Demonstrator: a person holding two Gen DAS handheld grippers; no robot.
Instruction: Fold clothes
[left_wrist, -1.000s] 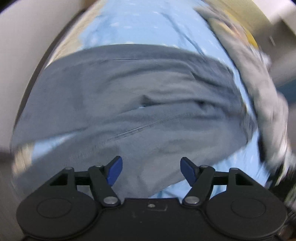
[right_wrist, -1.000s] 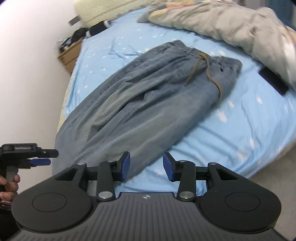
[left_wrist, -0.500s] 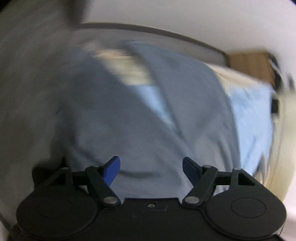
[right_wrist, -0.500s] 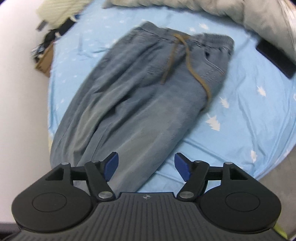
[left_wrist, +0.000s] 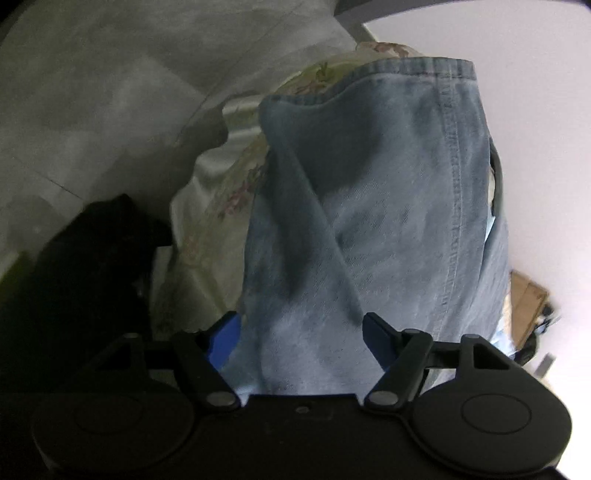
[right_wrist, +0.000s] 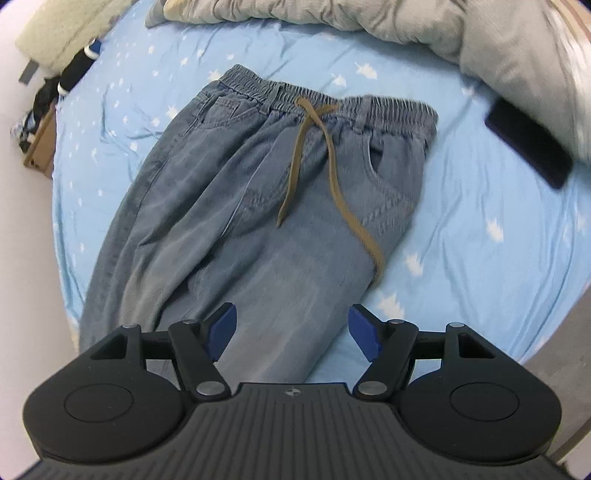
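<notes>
Swung from waist to hems of jeans (left_wrist: 369, 221); left gripper (left_wrist: 301, 338) and right gripper (right_wrist: 290, 330) released, fold unstarted.

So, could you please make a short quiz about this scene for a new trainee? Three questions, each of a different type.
1. True or false: the right gripper is shut on the jeans.
2. Multiple choice: what colour is the drawstring at the waistband? A) white B) brown C) red
3. Fill in the missing word: in the left wrist view, the leg hems of the jeans lie at the ____ of the picture, far from the left gripper.

Key
1. False: its fingers stand apart, holding nothing.
2. B
3. top
</notes>
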